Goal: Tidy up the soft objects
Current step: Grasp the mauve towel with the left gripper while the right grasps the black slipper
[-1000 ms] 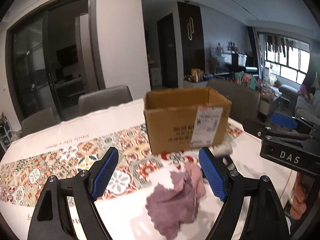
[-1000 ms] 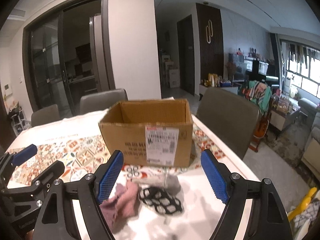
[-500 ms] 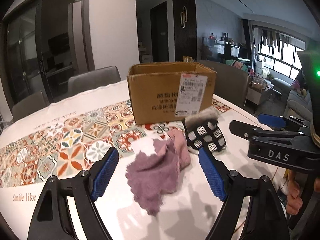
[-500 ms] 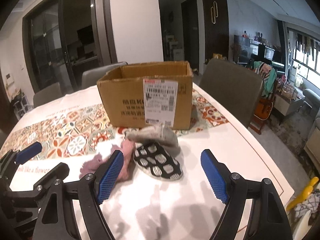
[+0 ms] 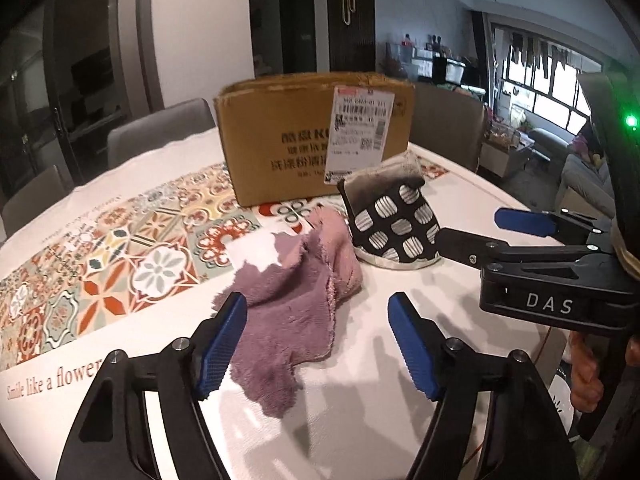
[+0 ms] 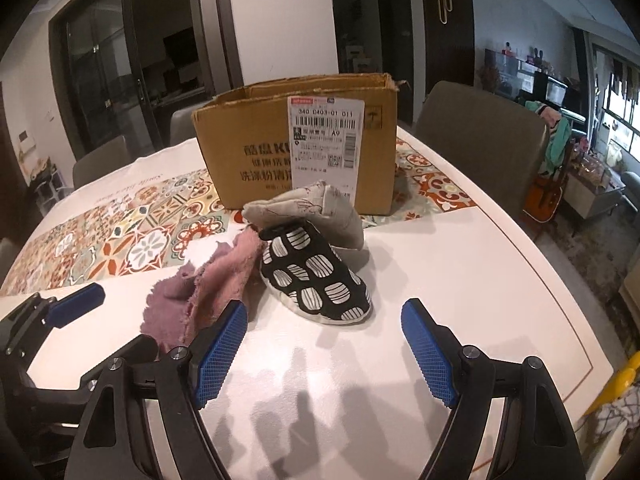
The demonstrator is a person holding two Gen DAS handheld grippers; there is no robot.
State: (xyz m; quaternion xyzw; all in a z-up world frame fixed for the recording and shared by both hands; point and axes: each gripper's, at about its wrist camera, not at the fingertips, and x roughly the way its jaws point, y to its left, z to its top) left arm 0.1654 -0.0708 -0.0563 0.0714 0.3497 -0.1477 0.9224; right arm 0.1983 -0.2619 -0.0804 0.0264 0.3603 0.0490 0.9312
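A crumpled mauve cloth (image 5: 294, 304) (image 6: 204, 292) lies on the white table. Beside it on the right sits a black pouch with white striped ovals (image 5: 394, 220) (image 6: 316, 276), and a beige cloth piece (image 6: 316, 216) leans behind that. An open cardboard box (image 5: 312, 136) (image 6: 300, 144) stands behind them. My left gripper (image 5: 318, 344) hovers low over the near end of the mauve cloth; its jaws are closing, the cloth lies partly between them, the pads not pressing it. My right gripper (image 6: 324, 350) stands open just in front of the black pouch, nothing between its fingers.
A tiled-pattern runner (image 5: 120, 240) crosses the table on the left. Grey chairs (image 6: 480, 140) stand along the far and right sides. The table's right edge (image 6: 568, 312) drops to the floor. A person's hand (image 5: 588, 376) holds the right gripper.
Both grippers have sunk and tipped down towards the table, so the cloths now sit closer. The left gripper's jaws have narrowed a little around the mauve cloth's near end.
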